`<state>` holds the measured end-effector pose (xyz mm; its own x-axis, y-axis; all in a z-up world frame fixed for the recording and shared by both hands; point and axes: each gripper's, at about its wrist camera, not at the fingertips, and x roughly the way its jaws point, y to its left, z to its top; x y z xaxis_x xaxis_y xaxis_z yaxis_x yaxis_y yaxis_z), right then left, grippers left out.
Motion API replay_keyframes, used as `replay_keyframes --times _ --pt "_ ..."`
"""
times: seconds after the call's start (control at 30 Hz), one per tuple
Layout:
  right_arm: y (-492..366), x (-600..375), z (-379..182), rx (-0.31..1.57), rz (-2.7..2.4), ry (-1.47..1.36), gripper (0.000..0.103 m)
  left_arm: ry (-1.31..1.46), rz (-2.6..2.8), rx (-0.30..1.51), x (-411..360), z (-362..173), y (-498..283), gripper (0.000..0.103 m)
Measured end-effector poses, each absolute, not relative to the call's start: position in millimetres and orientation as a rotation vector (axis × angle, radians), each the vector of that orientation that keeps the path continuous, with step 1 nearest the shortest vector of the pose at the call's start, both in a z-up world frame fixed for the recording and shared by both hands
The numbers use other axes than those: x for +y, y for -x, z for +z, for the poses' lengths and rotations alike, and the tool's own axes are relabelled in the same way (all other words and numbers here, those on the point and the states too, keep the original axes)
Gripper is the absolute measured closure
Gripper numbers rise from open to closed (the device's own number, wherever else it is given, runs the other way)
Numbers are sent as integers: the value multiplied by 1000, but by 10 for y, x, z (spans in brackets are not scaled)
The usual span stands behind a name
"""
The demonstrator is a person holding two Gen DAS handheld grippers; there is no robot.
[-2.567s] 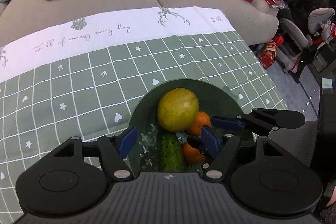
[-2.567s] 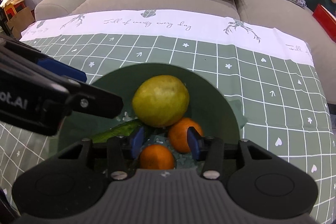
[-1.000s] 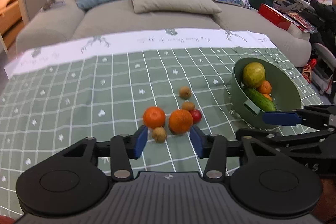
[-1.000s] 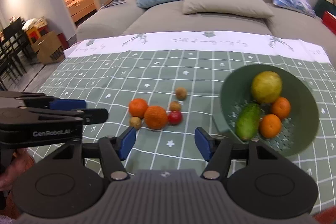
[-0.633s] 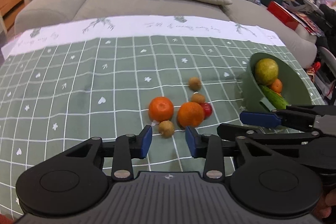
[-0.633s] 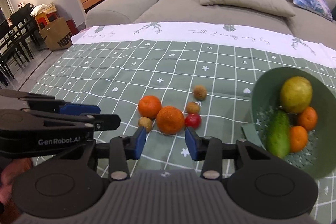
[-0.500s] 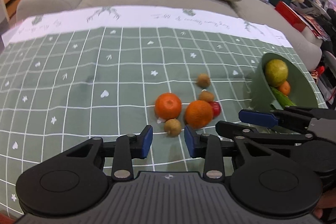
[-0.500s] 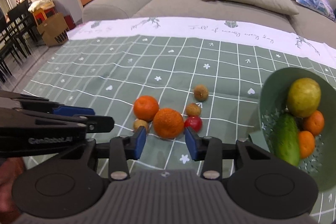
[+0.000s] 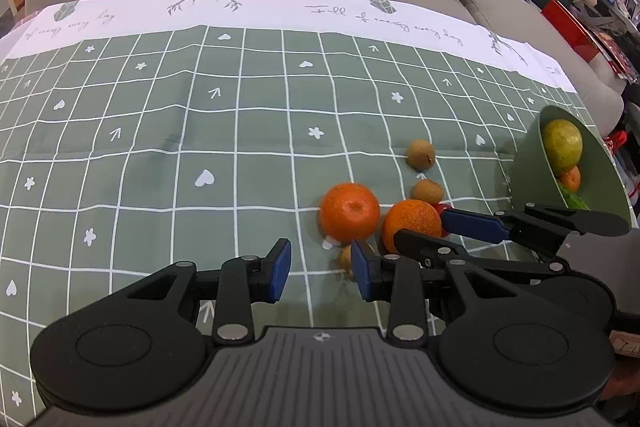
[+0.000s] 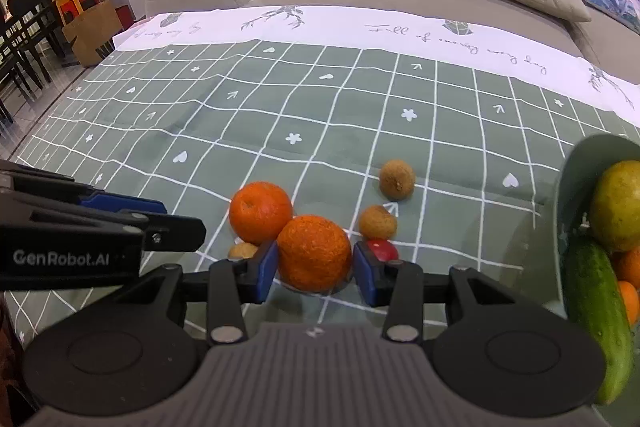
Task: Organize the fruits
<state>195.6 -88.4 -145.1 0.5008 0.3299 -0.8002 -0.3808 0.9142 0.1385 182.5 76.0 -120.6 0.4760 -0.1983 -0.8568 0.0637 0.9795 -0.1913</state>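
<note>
right gripper [image 10: 314, 269] jaws straddle rough orange [image 10: 314, 253], contact unclear | left gripper [image 9: 320, 269] gaping, empty | smooth orange [image 10: 260, 213] crowds left

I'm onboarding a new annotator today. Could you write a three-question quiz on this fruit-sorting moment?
1. True or false: the right gripper has its fingers either side of the rough-skinned orange.
2. Which vegetable lies in the green plastic bowl? A carrot; B dark green cucumber; C potato.
3. Fill in: the left gripper is ____.

Key: 1 true; 2 B; 3 open, with only green checked tablecloth between its fingers.
</note>
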Motion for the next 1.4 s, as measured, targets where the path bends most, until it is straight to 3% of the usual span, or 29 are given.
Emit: replay_keyframes --times 0.07,0.7,1.1,1.4 --pt "-1959 -842 -1463 949 441 76 63 157 -166 1069 793 -1222 -1861 56" --pt "-1768 -1117 -1360 991 426 119 65 91 -209 1117 461 -1456 -2221 48" --pt "-1757 -1118 -1500 1035 421 73 61 42 -206 1116 386 -1478 -2251 55" --pt "-1693 -1172 -1450 1018 420 44 64 81 -177 1070 472 -1123 -1976 56"
